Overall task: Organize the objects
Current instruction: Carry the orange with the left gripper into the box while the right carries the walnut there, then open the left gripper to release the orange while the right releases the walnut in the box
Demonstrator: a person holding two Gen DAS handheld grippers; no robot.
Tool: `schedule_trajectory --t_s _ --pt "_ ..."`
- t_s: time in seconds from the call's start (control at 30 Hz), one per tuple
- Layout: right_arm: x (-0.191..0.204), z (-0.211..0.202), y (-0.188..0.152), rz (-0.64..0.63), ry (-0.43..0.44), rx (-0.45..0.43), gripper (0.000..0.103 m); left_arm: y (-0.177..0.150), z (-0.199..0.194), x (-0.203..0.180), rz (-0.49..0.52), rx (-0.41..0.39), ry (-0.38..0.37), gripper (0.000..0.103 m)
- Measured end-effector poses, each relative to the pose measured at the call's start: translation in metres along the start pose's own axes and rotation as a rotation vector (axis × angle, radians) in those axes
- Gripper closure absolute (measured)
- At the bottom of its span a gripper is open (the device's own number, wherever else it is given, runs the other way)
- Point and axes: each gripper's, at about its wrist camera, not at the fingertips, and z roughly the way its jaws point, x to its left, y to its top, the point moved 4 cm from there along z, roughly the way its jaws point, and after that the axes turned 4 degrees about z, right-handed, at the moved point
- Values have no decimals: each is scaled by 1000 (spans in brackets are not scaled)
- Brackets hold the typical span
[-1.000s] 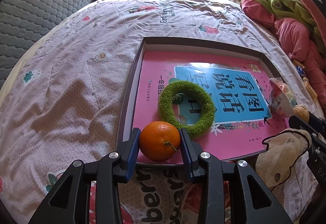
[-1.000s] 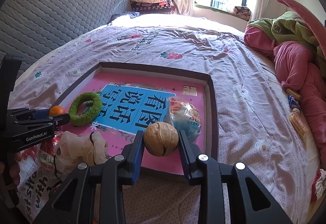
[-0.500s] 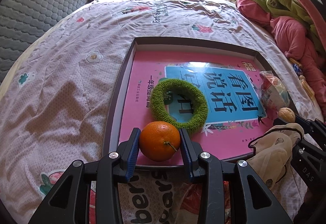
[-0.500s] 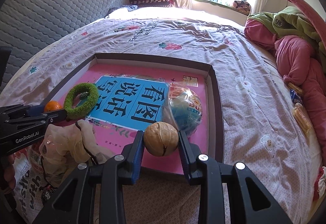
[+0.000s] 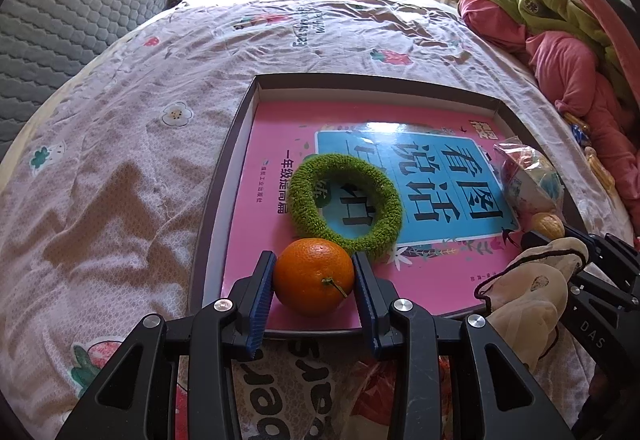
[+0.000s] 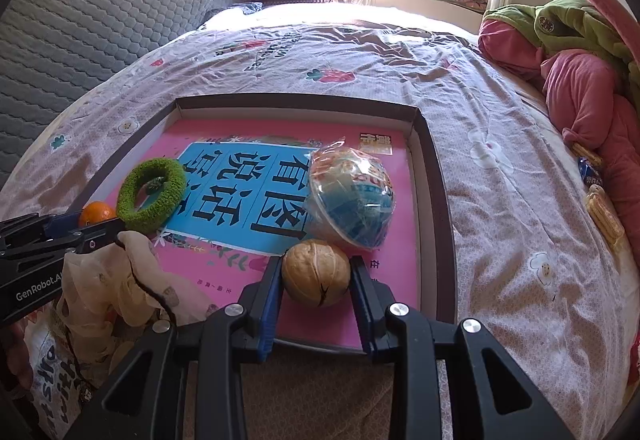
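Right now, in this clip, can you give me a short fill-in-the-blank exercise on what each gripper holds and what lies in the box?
1. The left gripper is shut on an ____.
2. The right gripper is shut on a ____.
3. The fuzzy ring lying in the shallow box is ____ in colour.
4. The wrapped bowl lies on the book's ____ cover.

Missing words: orange; walnut; green; pink

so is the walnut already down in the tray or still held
Still held: the right gripper is shut on the walnut, both blue pads pressing its sides, over the tray's near edge. Whether it touches the pink book cannot be told.
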Motion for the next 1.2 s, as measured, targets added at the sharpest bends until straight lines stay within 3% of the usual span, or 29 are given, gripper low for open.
schedule_trajectory --t_s 1.2 --pt "-4 -7 -2 -3 -1 0 69 1 2 7 -26 4 -13 64"
